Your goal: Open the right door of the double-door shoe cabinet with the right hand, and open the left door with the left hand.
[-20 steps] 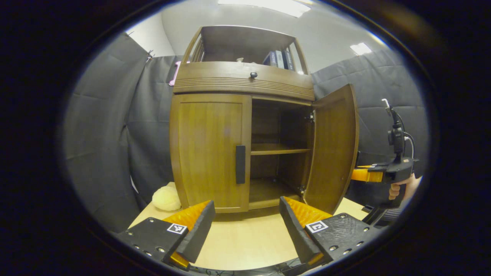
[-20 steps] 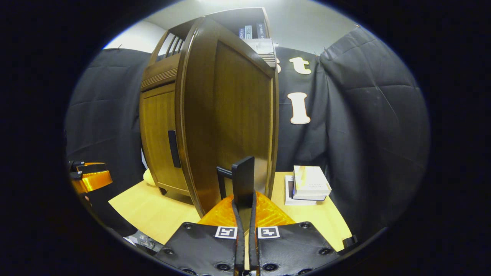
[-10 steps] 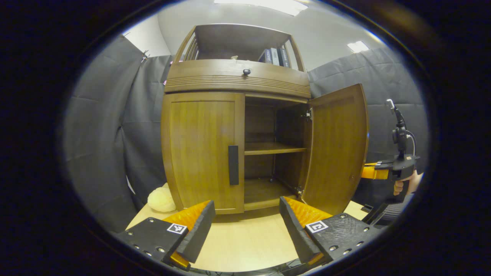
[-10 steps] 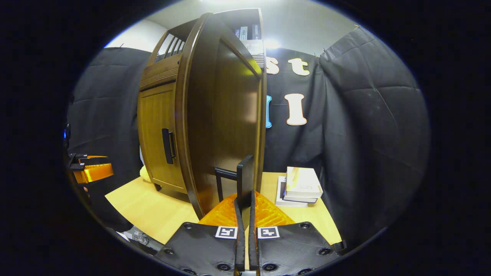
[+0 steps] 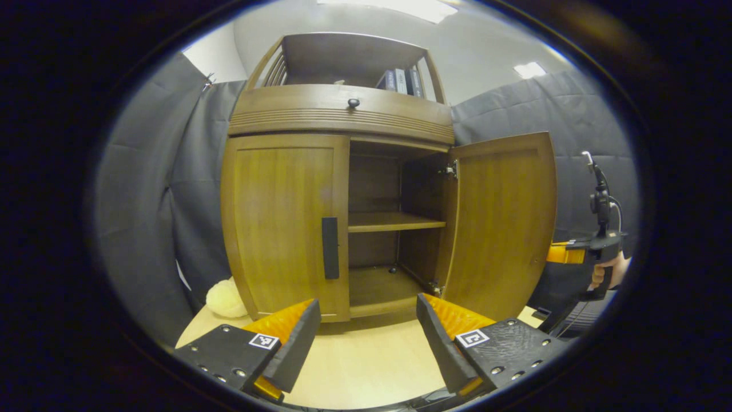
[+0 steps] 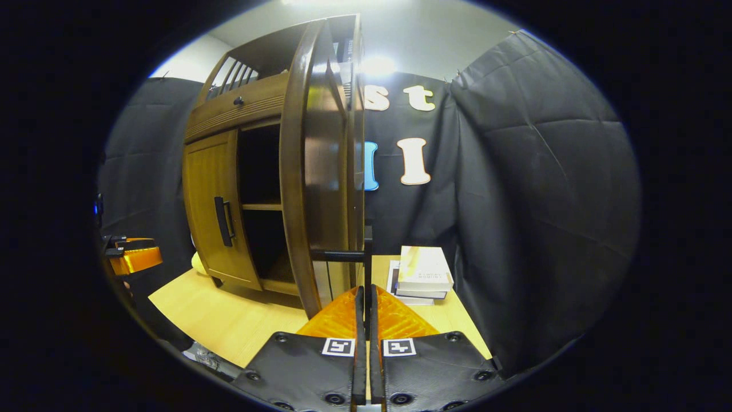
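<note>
A wooden double-door shoe cabinet (image 5: 343,117) stands on a light wood table (image 5: 366,366) inside a booth hung with black cloth. In the left gripper view, the cabinet's right door (image 5: 498,223) is swung wide open, showing a dark interior with one shelf (image 5: 394,221) across the middle. The left door (image 5: 284,223) is closed, and its dark vertical handle (image 5: 330,248) sits near the door's inner edge. The left gripper (image 5: 366,326) hovers low in front of the cabinet, above the table, its fingers spread wide apart and touching nothing. A pale yellow fluffy object (image 5: 225,298) lies on the table beside the cabinet's left corner. Several books (image 5: 400,80) stand upright on the cabinet's open top shelf. At the far right of this view, a hand (image 5: 609,273) holds the other gripper just past the open door's outer edge. In the right gripper view, the right gripper (image 6: 366,297) has its fingers pressed together on the dark handle of the right door (image 6: 366,257), and the door is seen nearly edge on. A short stack of books (image 6: 422,273) lies on the table just beyond the door, against the cloth wall.
</note>
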`<state>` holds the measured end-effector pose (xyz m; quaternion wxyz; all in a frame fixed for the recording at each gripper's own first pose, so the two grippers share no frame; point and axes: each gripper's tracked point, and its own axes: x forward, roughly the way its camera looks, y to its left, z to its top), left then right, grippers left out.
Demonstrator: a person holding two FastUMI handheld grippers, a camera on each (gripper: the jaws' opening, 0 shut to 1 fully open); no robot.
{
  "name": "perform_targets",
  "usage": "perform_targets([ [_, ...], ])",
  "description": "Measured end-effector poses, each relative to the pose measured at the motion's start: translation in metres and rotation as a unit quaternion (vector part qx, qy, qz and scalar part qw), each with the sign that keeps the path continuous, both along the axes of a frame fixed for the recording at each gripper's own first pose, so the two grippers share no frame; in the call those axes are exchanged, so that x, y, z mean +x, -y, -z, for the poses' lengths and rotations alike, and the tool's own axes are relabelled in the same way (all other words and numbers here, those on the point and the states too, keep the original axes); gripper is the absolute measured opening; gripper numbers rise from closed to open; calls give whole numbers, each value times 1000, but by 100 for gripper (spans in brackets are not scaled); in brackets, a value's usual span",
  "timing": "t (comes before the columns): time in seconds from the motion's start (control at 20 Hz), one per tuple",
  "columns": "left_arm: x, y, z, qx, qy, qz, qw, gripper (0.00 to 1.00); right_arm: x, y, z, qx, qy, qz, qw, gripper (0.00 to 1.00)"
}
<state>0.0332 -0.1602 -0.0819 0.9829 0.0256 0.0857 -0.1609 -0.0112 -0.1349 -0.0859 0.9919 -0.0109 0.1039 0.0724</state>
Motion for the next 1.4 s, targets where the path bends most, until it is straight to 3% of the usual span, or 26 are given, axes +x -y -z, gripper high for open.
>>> perform_targets([
  [0.35, 17, -11, 1, -17, -3, -8, 1000, 98, -42, 8, 2, 20, -6, 42, 999, 4],
  [0.55, 53, -33, -13, 3, 22, -31, 999, 94, -77, -7, -3, 23, -2, 65, 998, 0],
  [0.85, 120, -42, -32, 29, 50, -55, 997, 98, -83, -77, -34, 59, 17, 22, 998, 5],
  [0.95, 142, -37, -31, 32, 51, -62, 996, 98, -73, -91, -37, 79, 17, 12, 997, 43],
  [1.1, 172, -33, -22, 25, 46, -70, 996, 98, -56, -97, -27, 64, 9, 46, 997, 100],
  [1.15, 180, -33, -17, 22, 43, -73, 996, 98, -52, -103, -26, 52, 9, 45, 998, 92],
  [1.3, 205, -30, -2, 16, 30, -79, 996, 98, -36, -116, -22, 14, 13, 31, 999, 92],
  [1.35, 211, -28, 3, 14, 26, -76, 997, 98, -30, -120, -23, 10, 15, 26, 999, 98],
  [1.4, 218, -25, 8, 10, 21, -72, 997, 98, -24, -123, -23, 8, 15, 21, 1000, 92],
])
